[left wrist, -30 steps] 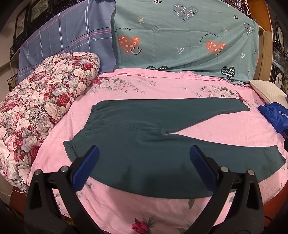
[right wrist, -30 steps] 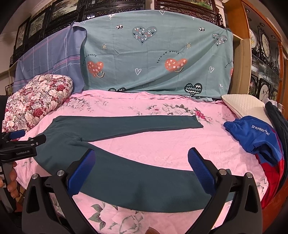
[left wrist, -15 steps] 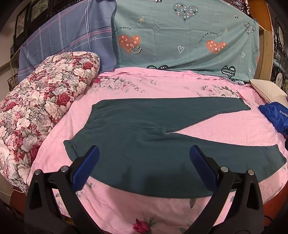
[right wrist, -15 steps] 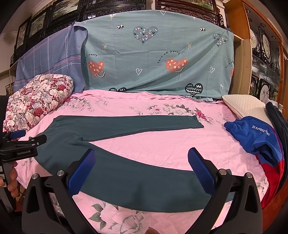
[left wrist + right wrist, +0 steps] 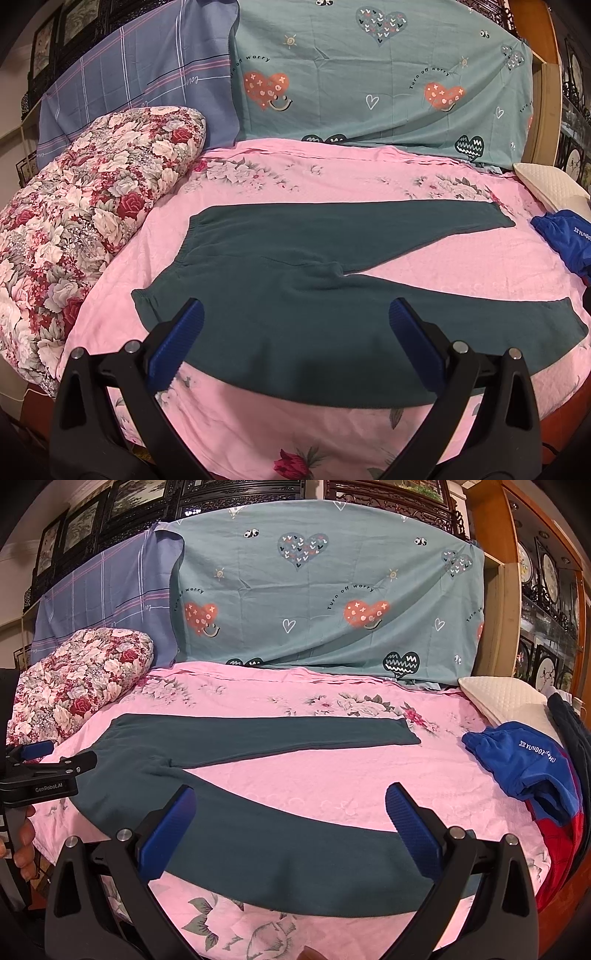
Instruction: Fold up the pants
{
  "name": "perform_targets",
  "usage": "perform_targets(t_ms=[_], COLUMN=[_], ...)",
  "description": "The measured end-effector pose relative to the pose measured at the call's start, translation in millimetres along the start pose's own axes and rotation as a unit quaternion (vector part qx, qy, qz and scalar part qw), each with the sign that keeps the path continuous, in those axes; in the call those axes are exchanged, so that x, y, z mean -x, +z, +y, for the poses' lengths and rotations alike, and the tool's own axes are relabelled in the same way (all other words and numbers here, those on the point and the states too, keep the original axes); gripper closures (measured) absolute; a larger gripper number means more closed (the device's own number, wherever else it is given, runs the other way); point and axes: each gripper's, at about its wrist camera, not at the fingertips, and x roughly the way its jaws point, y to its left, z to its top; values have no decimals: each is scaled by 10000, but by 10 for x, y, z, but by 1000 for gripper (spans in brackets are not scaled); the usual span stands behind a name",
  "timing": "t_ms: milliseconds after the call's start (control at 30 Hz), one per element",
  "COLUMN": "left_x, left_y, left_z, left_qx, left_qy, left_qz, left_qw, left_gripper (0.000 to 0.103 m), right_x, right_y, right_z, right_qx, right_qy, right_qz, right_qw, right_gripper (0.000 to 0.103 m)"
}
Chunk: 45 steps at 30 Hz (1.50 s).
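Dark green pants (image 5: pixel 295 295) lie flat on the pink floral bed sheet (image 5: pixel 332 177), waistband at the left, two legs spread to the right in a V. They also show in the right wrist view (image 5: pixel 258 830). My left gripper (image 5: pixel 293 332) is open and empty, held above the near hip and waist area. My right gripper (image 5: pixel 290 819) is open and empty, held above the near leg. The left gripper also appears at the left edge of the right wrist view (image 5: pixel 48 764), over the waistband.
A floral quilt (image 5: pixel 85 229) is rolled at the left. Blue and red clothes (image 5: pixel 528 771) and a cream pillow (image 5: pixel 506 698) lie at the right. A teal heart-print sheet (image 5: pixel 325 602) and a purple plaid sheet (image 5: pixel 147 81) cover the headboard behind.
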Motion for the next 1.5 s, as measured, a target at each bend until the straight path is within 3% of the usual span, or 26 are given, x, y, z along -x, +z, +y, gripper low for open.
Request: perform_targets(t_ms=[733, 967, 1100, 1200, 1300, 1500], left_x=[1, -148, -391, -836, -1362, -2226], left_y=[31, 151, 601, 945, 1076, 1143], left_z=[25, 191, 686, 1174, 1514, 1820], left_qx=[12, -224, -391, -268, -116, 575], left_qy=[16, 14, 492, 930, 1187, 971], left_qz=[31, 67, -90, 233, 735, 1416], left_qw=[10000, 9997, 9980, 9950, 9901, 9835], left_gripper=[2, 2, 2, 2, 2, 2], right_x=[-27, -181, -445, -739, -1238, -2458], right_y=[2, 3, 295, 664, 913, 1097], right_z=[-26, -23, -38, -10, 98, 357], right_qx=[-14, 26, 498, 974, 1440, 2161], right_qy=[-5, 310, 614, 1086, 1365, 1622], right_qz=[55, 276, 468, 491, 756, 1239], right_qw=[10000, 9991, 9958, 9881, 9772, 9548], right_gripper=[1, 1, 1, 1, 1, 7])
